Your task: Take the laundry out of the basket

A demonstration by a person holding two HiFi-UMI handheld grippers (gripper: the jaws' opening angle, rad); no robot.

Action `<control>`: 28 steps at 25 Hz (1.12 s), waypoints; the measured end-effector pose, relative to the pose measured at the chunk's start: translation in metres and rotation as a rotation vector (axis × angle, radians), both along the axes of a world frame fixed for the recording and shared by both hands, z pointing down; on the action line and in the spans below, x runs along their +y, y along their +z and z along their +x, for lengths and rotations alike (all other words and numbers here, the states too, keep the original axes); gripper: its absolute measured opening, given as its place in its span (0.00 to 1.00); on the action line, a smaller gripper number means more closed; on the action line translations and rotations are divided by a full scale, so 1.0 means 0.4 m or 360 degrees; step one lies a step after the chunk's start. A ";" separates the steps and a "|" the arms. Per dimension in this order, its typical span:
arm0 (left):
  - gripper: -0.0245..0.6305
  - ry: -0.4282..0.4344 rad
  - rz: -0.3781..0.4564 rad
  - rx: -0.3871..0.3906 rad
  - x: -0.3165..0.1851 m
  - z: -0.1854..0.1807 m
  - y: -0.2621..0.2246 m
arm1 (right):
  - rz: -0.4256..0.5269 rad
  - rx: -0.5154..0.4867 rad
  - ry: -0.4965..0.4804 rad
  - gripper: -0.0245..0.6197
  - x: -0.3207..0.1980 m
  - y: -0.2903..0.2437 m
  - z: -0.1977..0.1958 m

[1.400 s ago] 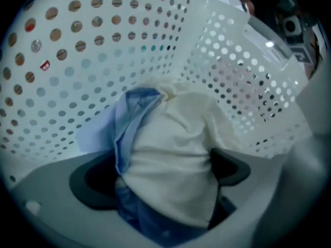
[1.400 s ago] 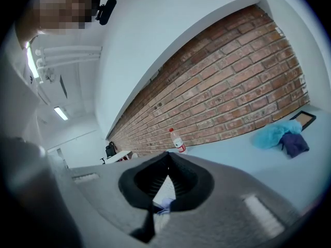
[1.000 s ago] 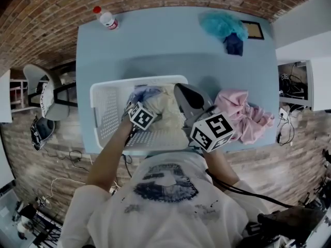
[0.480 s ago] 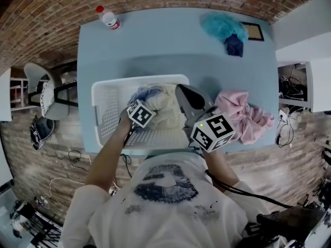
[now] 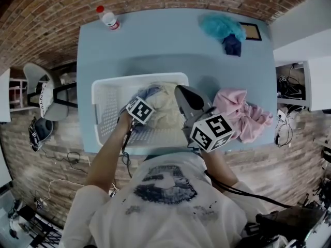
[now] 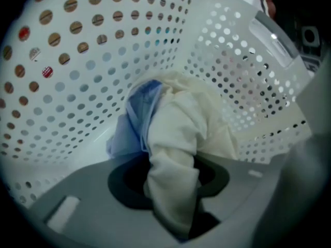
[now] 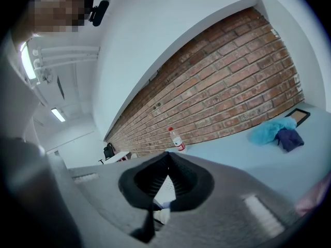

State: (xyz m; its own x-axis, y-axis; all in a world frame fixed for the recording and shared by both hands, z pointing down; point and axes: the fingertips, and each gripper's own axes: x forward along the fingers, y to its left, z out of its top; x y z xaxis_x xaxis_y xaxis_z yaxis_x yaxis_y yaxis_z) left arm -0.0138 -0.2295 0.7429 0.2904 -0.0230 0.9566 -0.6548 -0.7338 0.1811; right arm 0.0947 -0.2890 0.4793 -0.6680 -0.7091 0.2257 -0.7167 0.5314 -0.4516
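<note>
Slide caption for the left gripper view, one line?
Left gripper, jaws just closing, pinches the cream garment beside a blue garment in the white basket.

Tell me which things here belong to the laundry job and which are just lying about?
Job: white basket; cream garment and pale blue garment inside it; left gripper, its jaws just closed further onto the cream garment; probably the pink garment beside the basket.
Lying about: bottle, picture frame; perhaps the teal cloth and dark blue cloth.
</note>
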 end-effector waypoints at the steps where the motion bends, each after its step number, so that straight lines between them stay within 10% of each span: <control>1: 0.31 -0.0001 0.0033 -0.0002 -0.011 -0.003 -0.011 | -0.0001 -0.0003 0.0002 0.03 0.003 0.001 0.000; 19: 0.31 -0.0158 0.0285 0.0146 -0.016 -0.048 -0.223 | 0.0057 0.0015 0.0025 0.03 0.112 -0.047 -0.041; 28: 0.31 -0.0352 0.0546 0.0449 0.018 -0.065 -0.434 | 0.0114 0.0057 0.0070 0.03 0.208 -0.094 -0.074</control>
